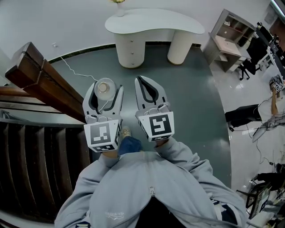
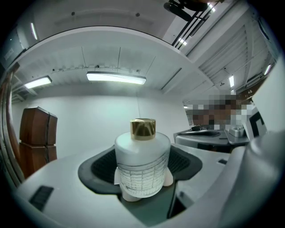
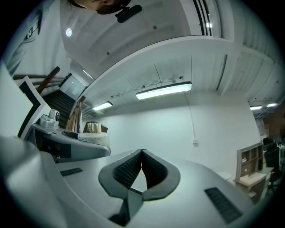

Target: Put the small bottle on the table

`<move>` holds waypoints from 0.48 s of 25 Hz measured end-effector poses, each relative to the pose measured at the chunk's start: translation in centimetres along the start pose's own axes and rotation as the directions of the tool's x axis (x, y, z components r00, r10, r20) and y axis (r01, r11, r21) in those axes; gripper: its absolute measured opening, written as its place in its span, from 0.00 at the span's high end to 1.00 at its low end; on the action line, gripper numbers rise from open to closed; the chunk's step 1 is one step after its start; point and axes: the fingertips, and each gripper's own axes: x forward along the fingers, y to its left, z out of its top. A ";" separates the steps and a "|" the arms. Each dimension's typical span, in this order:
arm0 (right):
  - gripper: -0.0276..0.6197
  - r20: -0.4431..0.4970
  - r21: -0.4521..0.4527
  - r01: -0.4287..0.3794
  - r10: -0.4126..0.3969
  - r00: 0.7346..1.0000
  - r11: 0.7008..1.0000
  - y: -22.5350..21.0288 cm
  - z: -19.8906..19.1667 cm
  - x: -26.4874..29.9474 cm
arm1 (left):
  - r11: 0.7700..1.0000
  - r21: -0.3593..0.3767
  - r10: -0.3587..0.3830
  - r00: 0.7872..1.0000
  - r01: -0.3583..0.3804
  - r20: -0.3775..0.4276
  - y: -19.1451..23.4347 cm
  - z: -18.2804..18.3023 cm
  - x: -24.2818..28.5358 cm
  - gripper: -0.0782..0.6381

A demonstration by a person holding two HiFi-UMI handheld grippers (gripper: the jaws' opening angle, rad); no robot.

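My left gripper [image 1: 105, 89] is shut on a small white bottle [image 1: 104, 88] with a gold cap. In the left gripper view the bottle [image 2: 142, 162] stands upright between the dark ribbed pads [image 2: 100, 167], its gold cap [image 2: 143, 128] on top. My right gripper [image 1: 148, 87] is held beside it, shut, with nothing between its tips. In the right gripper view the right gripper [image 3: 142, 152] has its pads meeting at the tip, and the bottle [image 3: 94, 129] shows at the left. The white curved table [image 1: 153, 21] stands ahead, beyond both grippers.
A dark wooden stair rail [image 1: 42, 80] and steps [image 1: 35, 156] lie to the left. A white cable [image 1: 73, 71] runs over the grey floor [image 1: 196, 98]. Shelving [image 1: 229, 38] and office chairs [image 1: 249, 62] stand at the right. A gold-based object [image 1: 118, 5] sits at the table's far edge.
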 end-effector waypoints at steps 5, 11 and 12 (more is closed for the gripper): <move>0.92 -0.011 -0.013 0.018 -0.018 1.000 1.000 -1.8 -1.7 5.1 | 1.000 -0.010 -0.021 1.000 0.021 0.005 2.6 -0.8 5.5 0.43; 0.92 -0.026 -0.018 0.039 -0.039 0.999 0.999 -3.0 -3.3 8.8 | 0.999 -0.011 -0.030 1.000 0.030 0.001 5.0 -1.6 9.2 0.43; 0.92 -0.026 -0.017 0.042 -0.042 0.999 0.999 -3.2 -3.6 9.9 | 0.999 -0.010 -0.034 0.999 0.034 0.002 5.6 -1.7 10.1 0.43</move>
